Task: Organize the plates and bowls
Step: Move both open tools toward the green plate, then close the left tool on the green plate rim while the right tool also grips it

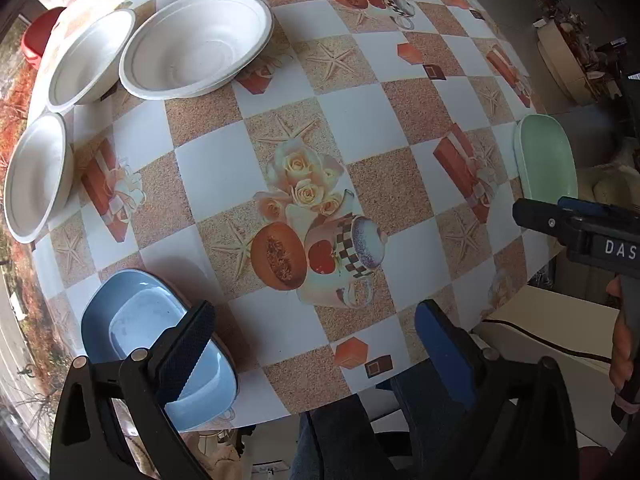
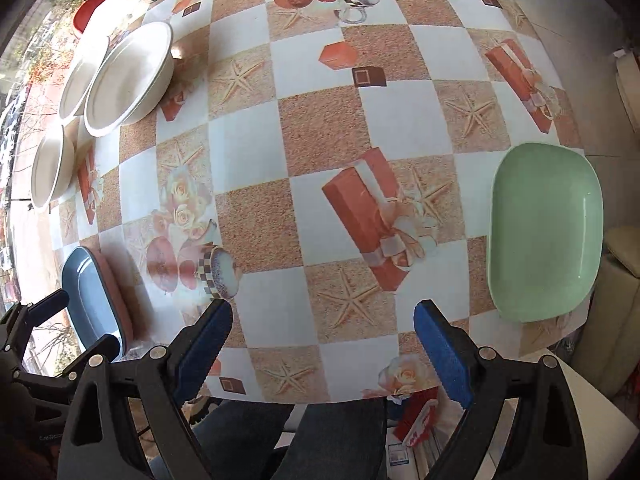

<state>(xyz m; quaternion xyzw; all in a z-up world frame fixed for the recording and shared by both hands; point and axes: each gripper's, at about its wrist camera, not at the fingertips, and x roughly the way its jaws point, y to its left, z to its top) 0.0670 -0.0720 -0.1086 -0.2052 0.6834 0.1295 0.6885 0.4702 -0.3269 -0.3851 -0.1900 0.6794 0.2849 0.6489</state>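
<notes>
Blue plate (image 1: 160,344) lay at the bench's (image 1: 360,128) near-left edge, just beside the left tool (image 1: 316,344) — fingers apart, empty. Green plate (image 2: 546,228) sat right of the right tool (image 2: 322,344), likewise open.

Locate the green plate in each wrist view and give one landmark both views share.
Left wrist: green plate at the right edge, seen edge-on, above the right gripper.
Right wrist: green plate at the right, on the table's edge.
Shared landmark: the blue plate at lower left in both.
</notes>
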